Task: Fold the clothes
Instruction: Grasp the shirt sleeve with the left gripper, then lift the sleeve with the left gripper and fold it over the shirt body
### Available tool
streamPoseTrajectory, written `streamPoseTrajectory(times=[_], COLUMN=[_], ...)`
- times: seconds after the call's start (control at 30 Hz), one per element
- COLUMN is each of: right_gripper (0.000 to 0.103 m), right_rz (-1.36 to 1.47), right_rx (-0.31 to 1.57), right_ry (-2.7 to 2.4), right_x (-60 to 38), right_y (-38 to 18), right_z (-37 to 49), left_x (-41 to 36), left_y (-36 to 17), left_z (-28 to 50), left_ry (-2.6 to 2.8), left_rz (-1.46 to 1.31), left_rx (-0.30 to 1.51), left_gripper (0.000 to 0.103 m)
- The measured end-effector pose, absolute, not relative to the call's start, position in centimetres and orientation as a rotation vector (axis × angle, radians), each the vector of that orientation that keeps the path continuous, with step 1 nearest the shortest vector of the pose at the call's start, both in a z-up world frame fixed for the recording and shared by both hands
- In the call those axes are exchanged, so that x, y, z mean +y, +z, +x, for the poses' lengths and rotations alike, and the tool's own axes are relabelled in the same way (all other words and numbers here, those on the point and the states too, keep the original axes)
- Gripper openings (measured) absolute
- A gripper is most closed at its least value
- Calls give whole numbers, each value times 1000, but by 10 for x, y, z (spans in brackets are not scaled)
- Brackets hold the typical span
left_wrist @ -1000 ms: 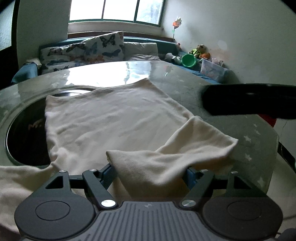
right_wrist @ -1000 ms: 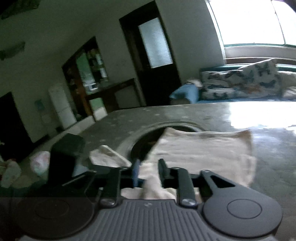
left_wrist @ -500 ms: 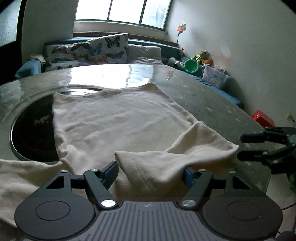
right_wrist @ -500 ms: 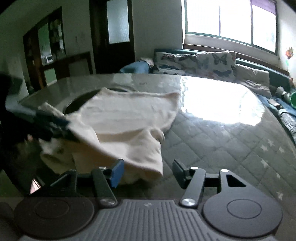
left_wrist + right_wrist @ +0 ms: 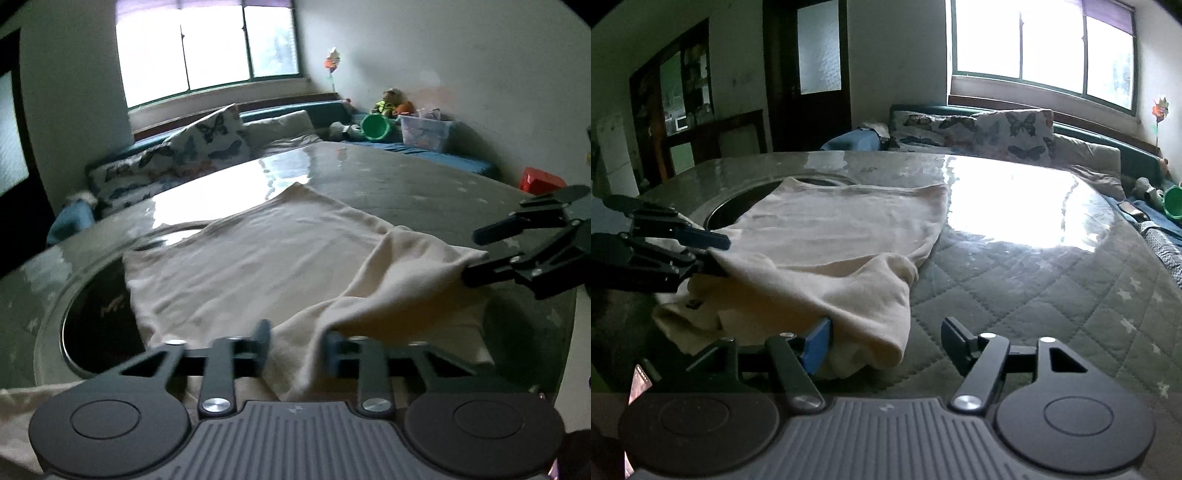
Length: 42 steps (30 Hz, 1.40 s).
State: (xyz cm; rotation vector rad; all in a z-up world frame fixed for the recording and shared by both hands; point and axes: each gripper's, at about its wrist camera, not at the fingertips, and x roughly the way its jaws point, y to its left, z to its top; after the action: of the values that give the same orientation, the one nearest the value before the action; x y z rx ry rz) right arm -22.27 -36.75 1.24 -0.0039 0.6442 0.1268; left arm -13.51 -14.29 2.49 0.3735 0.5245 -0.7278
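1. Garment: cream, knit, spread flat over the far half of the worktop, its far-left part overlapping a dark round recess. The near portion is bunched, with a sleeve-like fold raised and draped toward the near edge.

2. Change, left gripper: a second ago its fingers stood wide either side of the near fold. They are now closing, drawn in tight with cloth gathered between them. From the right wrist view the same gripper pinches the garment's left edge. Finding: grasping the garment.

3. Change, right gripper: earlier it was nearly closed on cloth over the recess side. It now sits low at the sleeve fold with its fingers opening. The left blue finger touches the fold; the right one stands clear over bare worktop. The cloth lies between them but is not pressed. Finding: released.

4. From the left wrist view, the right gripper shows its lower finger against the sleeve tip and the upper one lifted off.

5. Judgement: one corner is secured and the second is being lined up; the fold itself is not yet begun. The next move calls for the right fingers to close on the sleeve fold.

6. Risk: the bunched layers may give an uneven pinch.
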Motion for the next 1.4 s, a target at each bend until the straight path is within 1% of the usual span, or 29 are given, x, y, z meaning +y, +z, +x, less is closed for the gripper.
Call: streamPoseTrajectory(times=[0.1, 0.37, 0.43, 0.47, 0.57, 0.97, 1.4], right_gripper=[67, 68, 71, 74, 74, 74, 77], right_rz=[-4, 18, 8, 2, -1, 4, -32], right_rx=[645, 641, 638, 634, 623, 619, 623], right_ry=[134, 159, 165, 165, 149, 30, -74], right_x=[-363, -354, -350, -349, -349, -359, -375], right_y=[10, 8, 8, 8, 9, 4, 2], right_z=[-220, -207, -206, -206, -204, -195, -200], left_x=[-147, -158, -162, -164, -171, -175, -167], left_y=[30, 70, 78, 82, 88, 94, 79], left_z=[-137, -129, -129, -128, -129, -125, -127], left_ry=[-719, -713, -723, -729, -744, -755, -753], left_rz=[397, 356, 352, 351, 363, 347, 375], left_rx=[478, 374, 350, 341, 317, 305, 342], left_gripper=[9, 8, 8, 8, 8, 8, 8])
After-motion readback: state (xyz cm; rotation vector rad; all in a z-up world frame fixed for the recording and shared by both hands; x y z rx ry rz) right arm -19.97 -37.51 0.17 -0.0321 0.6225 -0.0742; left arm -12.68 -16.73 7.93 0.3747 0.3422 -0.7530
